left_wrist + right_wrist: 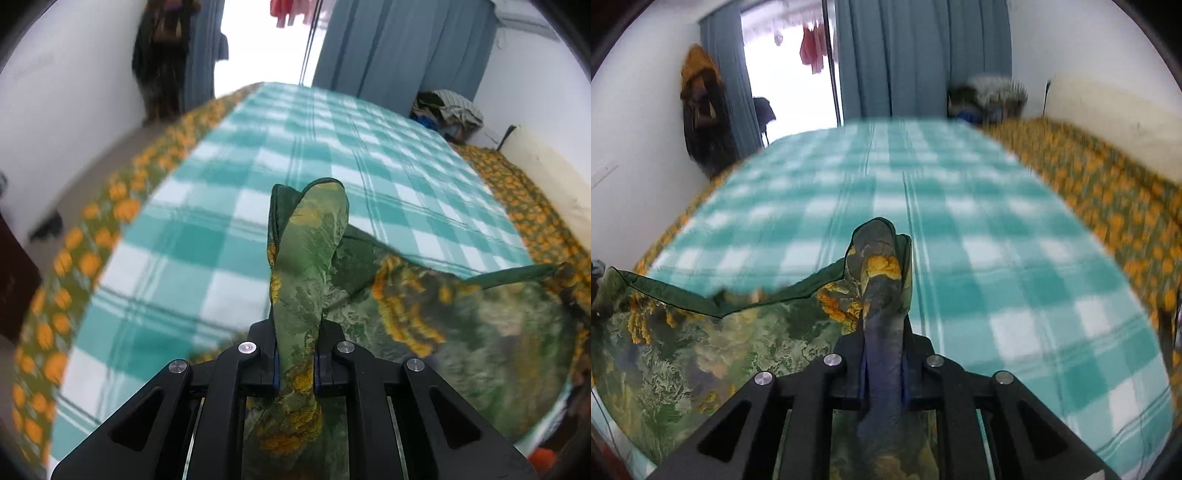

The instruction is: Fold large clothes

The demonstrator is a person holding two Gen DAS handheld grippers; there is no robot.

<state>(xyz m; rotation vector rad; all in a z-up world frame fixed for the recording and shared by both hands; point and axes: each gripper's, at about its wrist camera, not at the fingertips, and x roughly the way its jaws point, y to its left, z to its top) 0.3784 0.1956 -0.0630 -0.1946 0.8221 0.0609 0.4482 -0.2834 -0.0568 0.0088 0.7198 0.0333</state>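
Note:
A large green garment with yellow-orange floral print (461, 321) hangs stretched between my two grippers above a bed. My left gripper (295, 354) is shut on one bunched corner of it, and a tuft of cloth sticks up past the pads. The rest of the fabric spreads to the right in the left wrist view. My right gripper (884, 365) is shut on the other corner, where the same garment (676, 354) spreads to the left and its dark green hem sags between the two holds.
A teal-and-white checked blanket (960, 236) covers the bed, over an orange-flowered sheet (1108, 206) at its edges. Blue curtains (916, 55) and a bright doorway stand beyond. A heap of clothes (447, 110) lies at the far right corner. Dark clothing (700, 107) hangs on the left wall.

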